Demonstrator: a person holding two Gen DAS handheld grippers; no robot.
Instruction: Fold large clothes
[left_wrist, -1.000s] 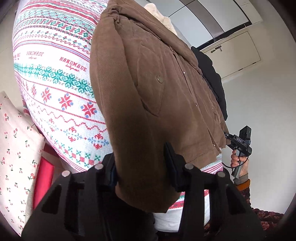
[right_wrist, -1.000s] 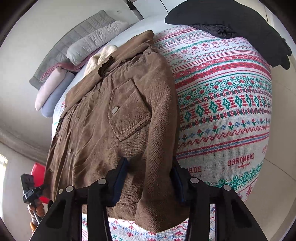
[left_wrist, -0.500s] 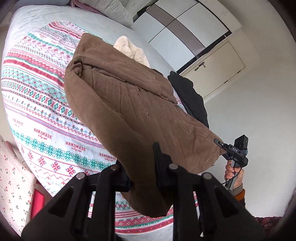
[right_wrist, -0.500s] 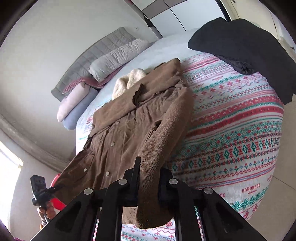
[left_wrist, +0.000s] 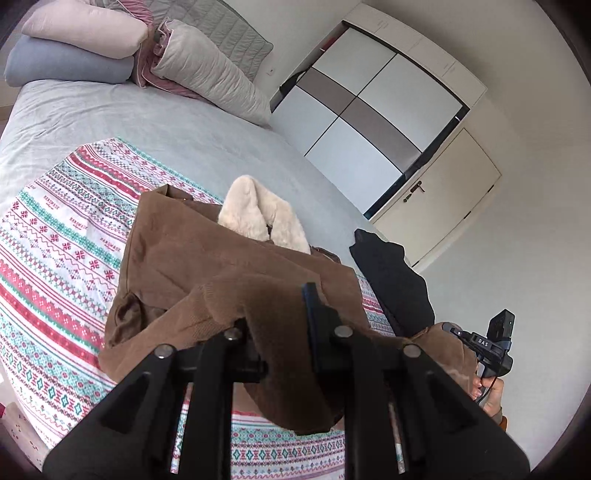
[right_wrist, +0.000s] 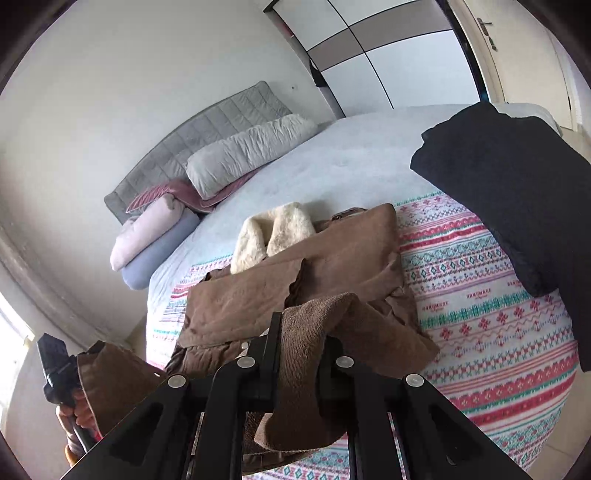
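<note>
A brown corduroy jacket with a cream fleece collar lies on the patterned blanket on the bed. My left gripper is shut on the jacket's bottom hem and holds it up over the jacket body. My right gripper is shut on the other bottom corner of the jacket, also lifted and drawn toward the collar. The right gripper also shows in the left wrist view, and the left one in the right wrist view.
A black garment lies at the bed's right side, also in the left wrist view. Pillows and a grey headboard are at the far end. A wardrobe and a door stand beyond.
Both grippers have closed on the hem and lifted it, carrying the jacket's lower half up and toward the collar; the views have tilted from looking down at the jacket to looking across the bed.
</note>
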